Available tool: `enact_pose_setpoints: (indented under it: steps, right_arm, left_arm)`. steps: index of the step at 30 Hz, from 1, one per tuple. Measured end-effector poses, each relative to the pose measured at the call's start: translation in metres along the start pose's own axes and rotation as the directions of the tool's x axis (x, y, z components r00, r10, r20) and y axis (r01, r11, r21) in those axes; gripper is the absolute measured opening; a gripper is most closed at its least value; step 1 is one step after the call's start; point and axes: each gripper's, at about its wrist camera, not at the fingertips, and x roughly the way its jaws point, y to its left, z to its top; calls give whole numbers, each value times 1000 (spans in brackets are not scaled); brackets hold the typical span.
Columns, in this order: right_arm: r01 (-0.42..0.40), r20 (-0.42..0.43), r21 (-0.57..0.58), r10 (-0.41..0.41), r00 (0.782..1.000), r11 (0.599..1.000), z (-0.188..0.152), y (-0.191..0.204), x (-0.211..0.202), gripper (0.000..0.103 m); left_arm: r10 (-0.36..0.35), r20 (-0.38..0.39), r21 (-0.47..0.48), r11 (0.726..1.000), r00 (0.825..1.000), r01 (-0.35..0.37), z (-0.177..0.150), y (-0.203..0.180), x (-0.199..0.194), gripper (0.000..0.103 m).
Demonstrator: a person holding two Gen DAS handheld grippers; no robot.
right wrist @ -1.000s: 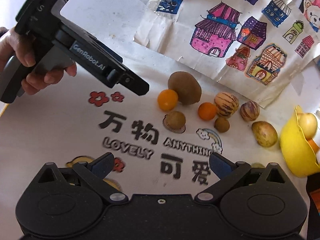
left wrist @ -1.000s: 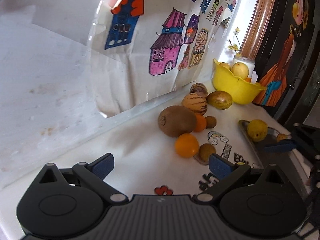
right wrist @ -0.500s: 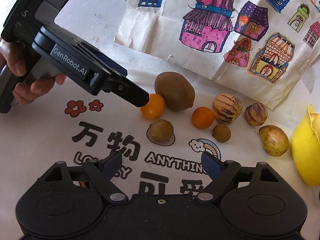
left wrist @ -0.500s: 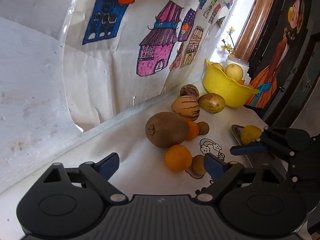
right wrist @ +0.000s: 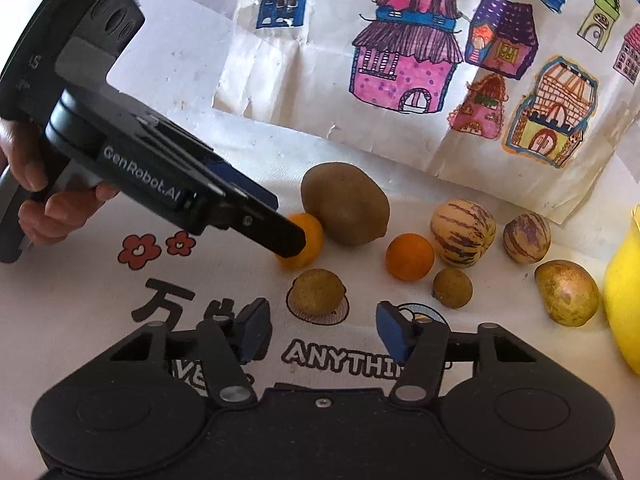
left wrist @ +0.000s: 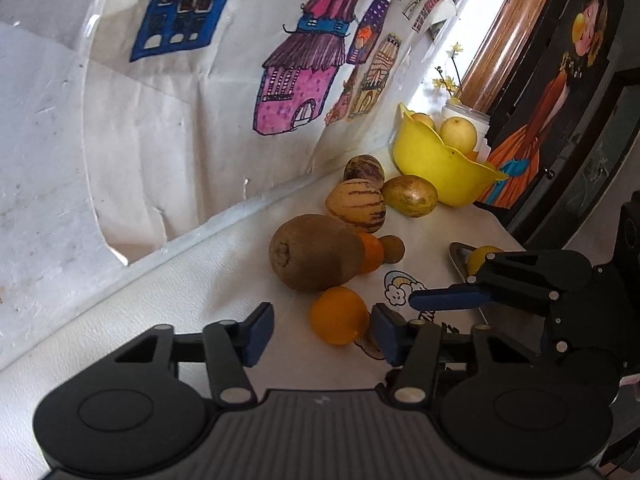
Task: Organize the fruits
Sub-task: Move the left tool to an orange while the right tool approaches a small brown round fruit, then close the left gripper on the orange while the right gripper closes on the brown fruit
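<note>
Left claw (left wrist: 322, 326): jaws have just been closing and stand partly open around the small round orange citrus fruit (left wrist: 339, 315), which lies on the white printed table (left wrist: 168, 308) between the blue pads, the right pad close against it; no firm press is visible, so nothing is judged held yet. Right claw (right wrist: 322, 330): jaws likewise have just been closing, partly open, empty, with the small round brown rough-skinned fruit (right wrist: 318, 291) just ahead of the gap. Beyond the left claw sits the large brown fuzzy oval fruit (left wrist: 316, 252); farther off, the yellow plastic scalloped bowl (left wrist: 436, 168) with fruit in it. Judgement: the citrus is light, smooth, slightly yielding and liable to roll; take hold across its widest middle with moderate pressure. The brown fruit looks firm and light; grip likewise at its equator.
</note>
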Motion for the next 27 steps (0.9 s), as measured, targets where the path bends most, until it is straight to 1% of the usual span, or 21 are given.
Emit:
enact_pose_setpoints:
  steps: [3,5,8,15,21,25,27]
  right_arm:
    - [1,5,0,-1,1000,1000,0,-2,1,55]
    - [0,8,0,0,1000,1000,1,-2,2,52]
    - [1,10,-12,-1,1000,1000,3,-2,3,48]
    - [-9,17,-35,10,1000,999,4,0,3,44]
    - [-20,27,-47,21,999,999,4,0,5,39]
    - [-32,35,-44,34,999,999,5,-1,6,31]
    - [-31,37,-48,33,999,998,5,0,7,31]
  left_arm:
    - [-24,-13,-15,1000,1000,23,1,1,3,48]
    - [-42,-21,-23,999,999,41,1,1,4,41]
    - [-65,-29,-46,997,997,63,1,3,6,36]
    - [-100,-35,-100,990,994,96,2,11,7,35]
    - [-113,-40,-137,985,993,107,4,16,8,35]
    - [-115,-37,-152,982,993,108,4,19,7,34]
    - [-113,-36,-156,982,993,107,4,20,7,34]
